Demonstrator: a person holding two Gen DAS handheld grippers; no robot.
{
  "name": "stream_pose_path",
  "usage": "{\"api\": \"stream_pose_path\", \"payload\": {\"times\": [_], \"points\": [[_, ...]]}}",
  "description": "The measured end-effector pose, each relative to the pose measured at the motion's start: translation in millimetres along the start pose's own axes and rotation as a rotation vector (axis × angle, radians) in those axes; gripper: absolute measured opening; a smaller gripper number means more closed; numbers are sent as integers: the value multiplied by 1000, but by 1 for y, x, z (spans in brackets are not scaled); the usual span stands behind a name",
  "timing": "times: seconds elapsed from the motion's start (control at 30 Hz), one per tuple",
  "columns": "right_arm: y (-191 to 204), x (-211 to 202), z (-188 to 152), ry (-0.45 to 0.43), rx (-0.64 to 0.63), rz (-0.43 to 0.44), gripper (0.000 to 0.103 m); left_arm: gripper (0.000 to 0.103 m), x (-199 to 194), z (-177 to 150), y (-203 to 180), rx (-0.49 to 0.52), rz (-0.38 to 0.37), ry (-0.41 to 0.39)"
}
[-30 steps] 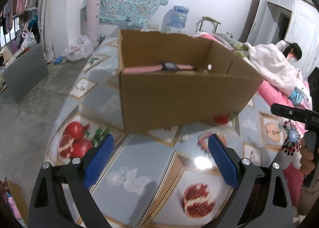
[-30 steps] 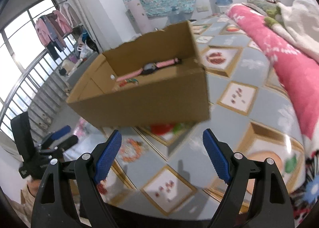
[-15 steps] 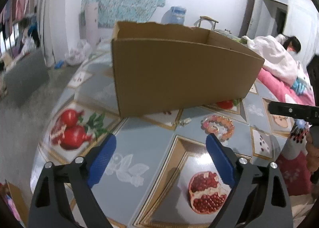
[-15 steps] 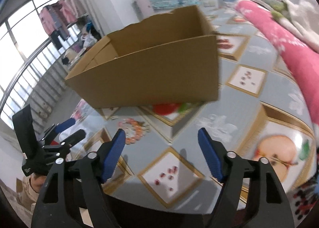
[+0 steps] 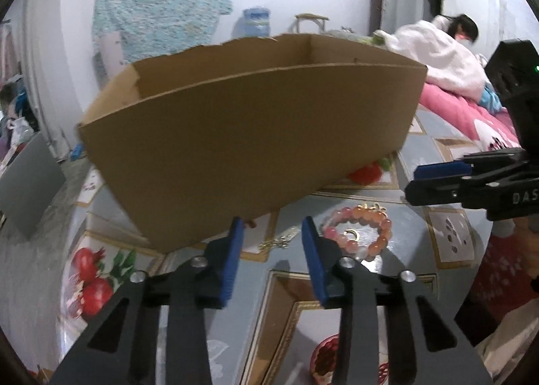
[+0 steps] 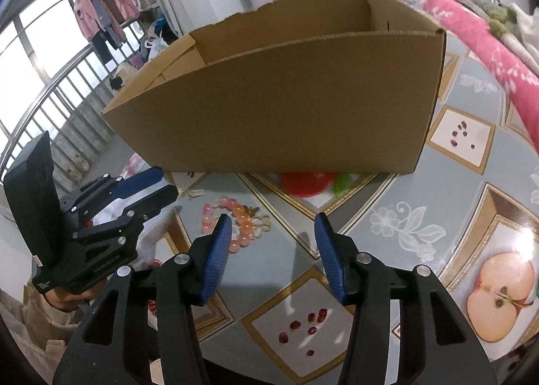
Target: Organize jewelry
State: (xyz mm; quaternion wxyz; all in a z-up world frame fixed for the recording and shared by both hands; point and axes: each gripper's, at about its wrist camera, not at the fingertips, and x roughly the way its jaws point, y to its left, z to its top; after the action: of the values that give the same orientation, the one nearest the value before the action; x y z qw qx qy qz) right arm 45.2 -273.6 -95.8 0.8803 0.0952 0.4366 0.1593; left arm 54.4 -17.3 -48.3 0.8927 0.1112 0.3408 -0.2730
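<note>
Left gripper: jaws closing, still parted, blue pads pressing on nothing. A small gold chain piece lies on the cloth in line with the gap; whether it is level with the pads cannot be told.
Right gripper: jaws closing, a clear gap between the pads, nothing gripped; bare tablecloth shows through the gap.
Bead bracelet: pink and orange beads with gold charms, flat on the tablecloth, just in front of the box's near wall. It sits just right of the left gripper's right pad and beside the right gripper's left pad.
Cardboard box: open top, upright on the table, long near wall facing both grippers; its contents are hidden from these angles.
Box edges: torn, uneven rim on the far wall; near bottom edge meets the cloth just beyond the bracelet.
Tablecloth: glossy, fruit-patterned, covering the table.
Open room: the strip of cloth between box and grippers holds only the bracelet and chain piece; cloth to the right of the right gripper is free.
Side limit: a pink blanket borders the table on the right.
</note>
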Motion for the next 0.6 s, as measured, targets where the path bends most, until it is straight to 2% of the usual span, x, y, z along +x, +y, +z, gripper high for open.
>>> {"api": "stream_pose_path", "payload": {"times": [0.07, 0.2, 0.27, 0.33, 0.6], "points": [[-4, 1, 0, 5, 5, 11, 48, 30, 6, 3, -3, 18, -15, 23], [-11, 2, -2, 10, 15, 33, 48, 18, 18, 7, -9, 63, -17, 76], [-16, 2, -2, 11, 23, 44, 48, 13, 26, 6, -13, 100, 2, 123], [-19, 1, -2, 9, 29, 52, 48, 13, 27, 6, -14, 136, 16, 129], [-32, -2, -4, 4, 52, 82, 48, 13, 37, 17, -15, 187, -29, 179]]}}
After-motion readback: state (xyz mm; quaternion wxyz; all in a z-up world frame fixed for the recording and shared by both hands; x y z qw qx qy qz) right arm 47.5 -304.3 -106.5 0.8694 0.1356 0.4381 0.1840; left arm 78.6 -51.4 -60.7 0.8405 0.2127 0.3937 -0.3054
